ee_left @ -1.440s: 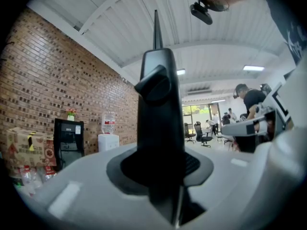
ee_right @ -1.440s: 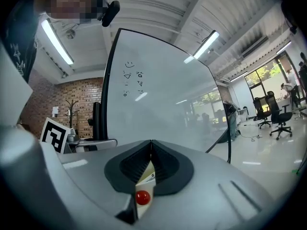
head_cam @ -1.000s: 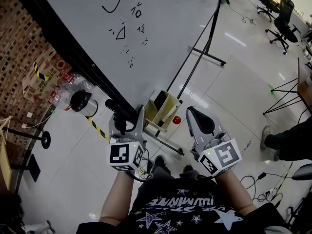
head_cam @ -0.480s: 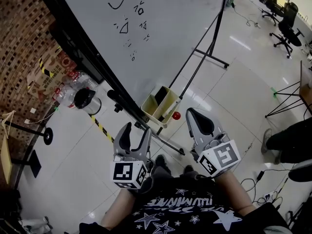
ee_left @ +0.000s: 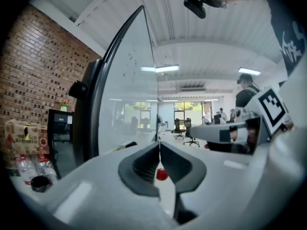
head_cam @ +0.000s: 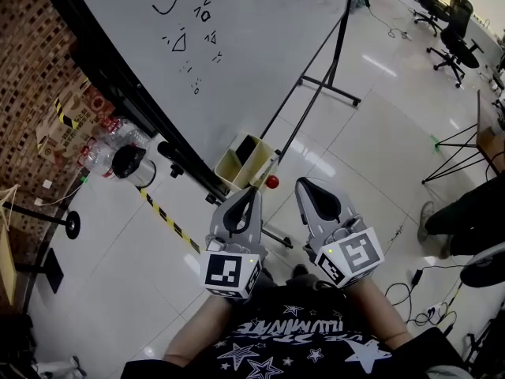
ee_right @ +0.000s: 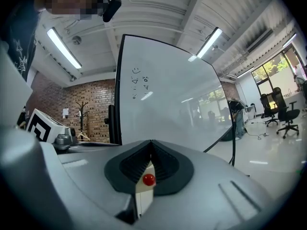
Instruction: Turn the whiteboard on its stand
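Note:
The whiteboard [head_cam: 260, 46] stands tilted on its black stand [head_cam: 316, 81], with scribbles near its top and a dark frame edge [head_cam: 118, 85] on the left. It also fills the left gripper view [ee_left: 127, 99] and the right gripper view [ee_right: 168, 95]. A yellowish marker tray [head_cam: 245, 160] and a red ball [head_cam: 272, 181] sit at the board's lower edge. My left gripper [head_cam: 252, 189] [ee_left: 159, 145] has just been closing and is shut, with nothing between its jaws, just short of the tray. Beside it, my right gripper [head_cam: 300, 183] [ee_right: 151, 143] is shut and empty.
Water bottles [head_cam: 102, 144] and a black round bin [head_cam: 130, 163] lie by the brick wall [head_cam: 31, 69]. Hazard tape [head_cam: 166, 215] runs across the floor. Office chairs [head_cam: 450, 22], a tripod [head_cam: 458, 144], a person's leg [head_cam: 473, 212] and cables [head_cam: 418, 290] are on the right.
My left gripper came off the board's lower frame, drew back, swung right next to the right gripper and shut. The right gripper barely moved.

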Tool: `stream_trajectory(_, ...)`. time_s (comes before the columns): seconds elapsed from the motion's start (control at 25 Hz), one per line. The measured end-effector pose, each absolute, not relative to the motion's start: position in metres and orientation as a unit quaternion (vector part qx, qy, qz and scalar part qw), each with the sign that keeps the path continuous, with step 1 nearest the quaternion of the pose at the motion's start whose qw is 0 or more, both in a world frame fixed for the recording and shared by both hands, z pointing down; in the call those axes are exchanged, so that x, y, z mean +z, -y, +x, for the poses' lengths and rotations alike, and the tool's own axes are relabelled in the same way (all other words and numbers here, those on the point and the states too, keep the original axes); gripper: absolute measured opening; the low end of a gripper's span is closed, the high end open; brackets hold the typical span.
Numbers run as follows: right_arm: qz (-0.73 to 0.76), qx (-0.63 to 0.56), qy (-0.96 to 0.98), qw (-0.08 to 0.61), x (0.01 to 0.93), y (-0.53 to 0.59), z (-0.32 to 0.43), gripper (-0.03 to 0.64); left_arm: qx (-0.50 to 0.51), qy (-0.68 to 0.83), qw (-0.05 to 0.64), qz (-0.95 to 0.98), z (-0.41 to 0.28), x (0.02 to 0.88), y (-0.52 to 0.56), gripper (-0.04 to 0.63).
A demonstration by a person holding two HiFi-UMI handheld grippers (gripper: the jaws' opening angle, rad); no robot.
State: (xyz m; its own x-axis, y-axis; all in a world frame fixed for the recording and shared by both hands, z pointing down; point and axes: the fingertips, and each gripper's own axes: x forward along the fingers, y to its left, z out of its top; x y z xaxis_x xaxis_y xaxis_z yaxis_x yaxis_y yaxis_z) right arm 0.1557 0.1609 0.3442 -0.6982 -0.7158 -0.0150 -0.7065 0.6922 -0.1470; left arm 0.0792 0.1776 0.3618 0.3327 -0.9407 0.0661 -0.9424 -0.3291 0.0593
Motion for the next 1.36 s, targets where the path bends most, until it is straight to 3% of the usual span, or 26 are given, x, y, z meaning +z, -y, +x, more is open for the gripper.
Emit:
stream_trajectory(0.36, -0.391, -0.052, -0.919, 0.018, 0.347, -0.169, 0.157, 0.009, 0.015, 0.557, 0.034, 0.830, 0.113, 0.369, -0.161, 0.005)
stream_trajectory(1.36, -0.397, -0.067, -0.916, -0.004, 0.357, -0.161, 0.157, 0.009, 0.013, 0.561, 0.024, 0.828, 0.107, 0.367, -0.150, 0.005)
